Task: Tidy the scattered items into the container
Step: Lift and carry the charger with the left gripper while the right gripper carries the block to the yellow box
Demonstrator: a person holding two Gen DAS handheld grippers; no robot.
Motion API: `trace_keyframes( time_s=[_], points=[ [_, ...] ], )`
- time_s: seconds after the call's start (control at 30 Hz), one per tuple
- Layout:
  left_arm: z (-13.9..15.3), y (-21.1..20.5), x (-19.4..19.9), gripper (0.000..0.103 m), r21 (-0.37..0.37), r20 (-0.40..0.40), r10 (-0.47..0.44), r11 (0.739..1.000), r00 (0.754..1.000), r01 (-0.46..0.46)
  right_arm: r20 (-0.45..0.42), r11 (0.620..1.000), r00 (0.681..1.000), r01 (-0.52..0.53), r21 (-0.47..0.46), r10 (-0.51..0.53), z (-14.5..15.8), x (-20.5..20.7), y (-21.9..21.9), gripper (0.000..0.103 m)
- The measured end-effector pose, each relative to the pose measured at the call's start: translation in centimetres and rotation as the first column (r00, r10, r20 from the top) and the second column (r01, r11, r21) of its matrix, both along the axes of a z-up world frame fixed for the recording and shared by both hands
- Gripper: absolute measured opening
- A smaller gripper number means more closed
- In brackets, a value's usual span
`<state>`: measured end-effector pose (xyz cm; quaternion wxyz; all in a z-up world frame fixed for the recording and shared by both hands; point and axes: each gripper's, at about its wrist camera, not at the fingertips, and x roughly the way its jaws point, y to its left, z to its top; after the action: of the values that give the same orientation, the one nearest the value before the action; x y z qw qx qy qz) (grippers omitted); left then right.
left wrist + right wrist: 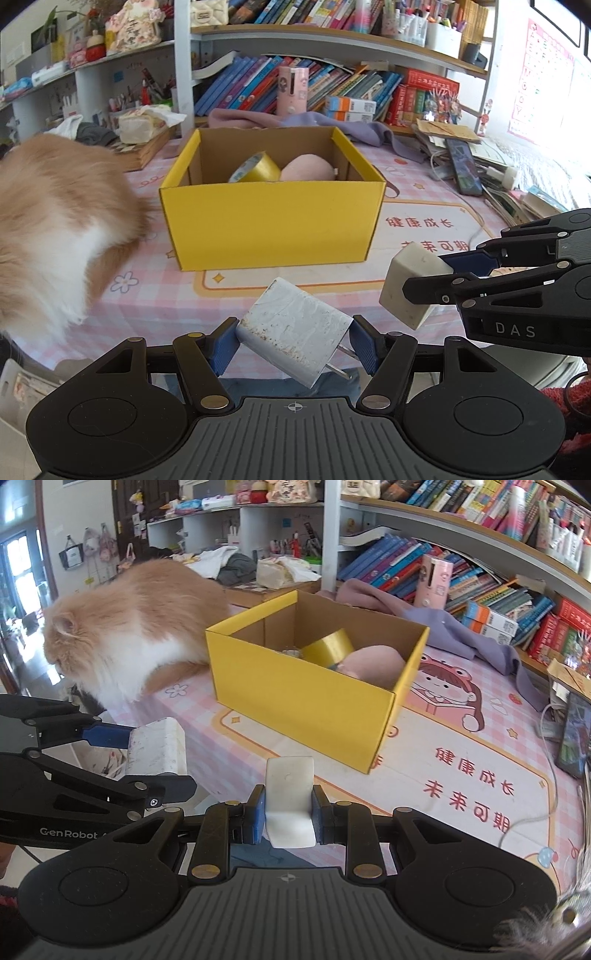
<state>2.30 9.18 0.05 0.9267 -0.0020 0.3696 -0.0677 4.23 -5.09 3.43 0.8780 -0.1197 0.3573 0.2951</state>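
The open yellow cardboard box (269,221) (306,698) stands on the pink table mat. Inside it lie a yellow tape roll (255,170) (328,646) and a round pink object (308,168) (373,661). My left gripper (294,347) (147,760) is shut on a worn white plug charger (293,328) (157,746), prongs toward the camera, held in front of the box. To its right, my right gripper (289,812) (439,277) is shut on a small white block (289,797) (410,284). Both hover above the table's near edge.
A fluffy orange and white cat (55,229) (129,627) sits on the table just left of the box. A purple cloth (443,624) lies behind the box, a phone (463,170) and cables to the right, and bookshelves along the back.
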Motion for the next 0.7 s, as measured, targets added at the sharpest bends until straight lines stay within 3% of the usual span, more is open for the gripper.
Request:
trace_keyframes(
  time_s=[0.5, 0.7],
  points=[
    [0.3, 0.7, 3.2, 0.065, -0.030, 0.000, 0.023, 0.999, 1.000, -0.023, -0.015, 0.997, 0.997, -0.078, -0.018, 0.078, 0.1, 3.7, 1.4, 0.023],
    [2.3, 0.6, 5.5, 0.065, -0.012, 0.062, 0.010, 1.000, 0.998, -0.009, 0.061, 0.995, 0.994, -0.089, 0.042, 0.086, 3.1, 6.3, 0.8, 0.023]
  ],
)
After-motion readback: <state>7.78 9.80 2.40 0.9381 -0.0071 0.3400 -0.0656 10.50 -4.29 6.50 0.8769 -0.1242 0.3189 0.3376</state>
